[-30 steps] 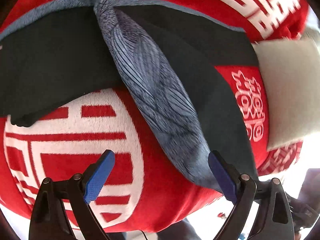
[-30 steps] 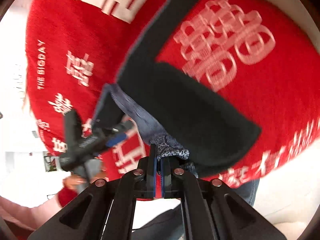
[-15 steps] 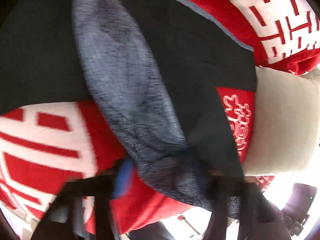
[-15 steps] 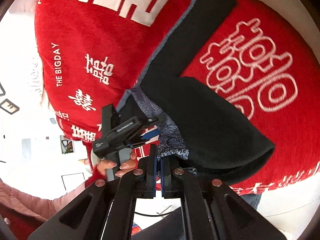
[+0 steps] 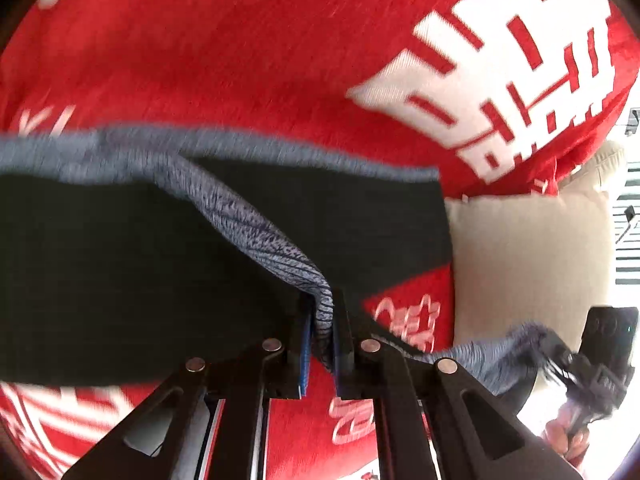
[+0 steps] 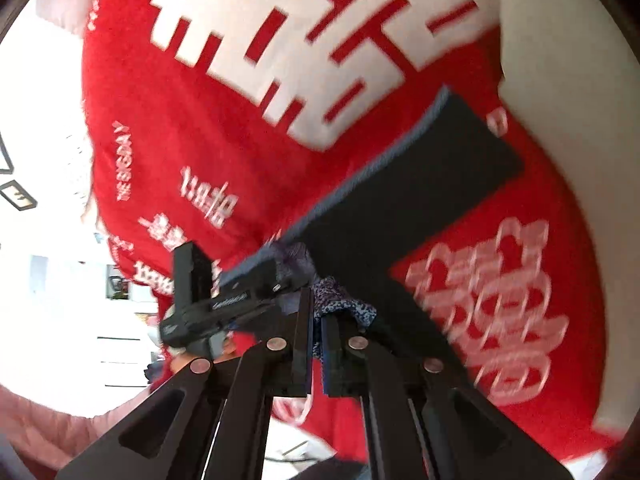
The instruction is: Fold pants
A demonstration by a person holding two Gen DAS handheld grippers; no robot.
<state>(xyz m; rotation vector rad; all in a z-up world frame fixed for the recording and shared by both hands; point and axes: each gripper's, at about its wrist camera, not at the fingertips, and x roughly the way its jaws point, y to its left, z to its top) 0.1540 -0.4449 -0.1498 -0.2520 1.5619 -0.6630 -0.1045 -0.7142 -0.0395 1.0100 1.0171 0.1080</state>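
Observation:
The black pants (image 5: pixel 120 272) with a grey-blue patterned waistband (image 5: pixel 256 224) lie on a red blanket (image 5: pixel 240 60) with white characters. My left gripper (image 5: pixel 322 332) is shut on the waistband edge. My right gripper (image 6: pixel 316 332) is shut on another part of the same waistband (image 6: pixel 340 304); the pants (image 6: pixel 420 200) stretch away to the upper right. The right gripper shows at the lower right of the left wrist view (image 5: pixel 592 364), and the left gripper shows just left of my right fingers (image 6: pixel 208 304). The two grippers are close together.
A beige cushion (image 5: pixel 528 264) lies at the right beside the red blanket. A pale cushion or sofa surface (image 6: pixel 568 80) borders the blanket (image 6: pixel 240 128) at the right. A bright room lies beyond the blanket's left edge.
My left gripper was open a second ago, moved onto the waistband and has shut on it. Both grippers have drawn together and the pants have shifted.

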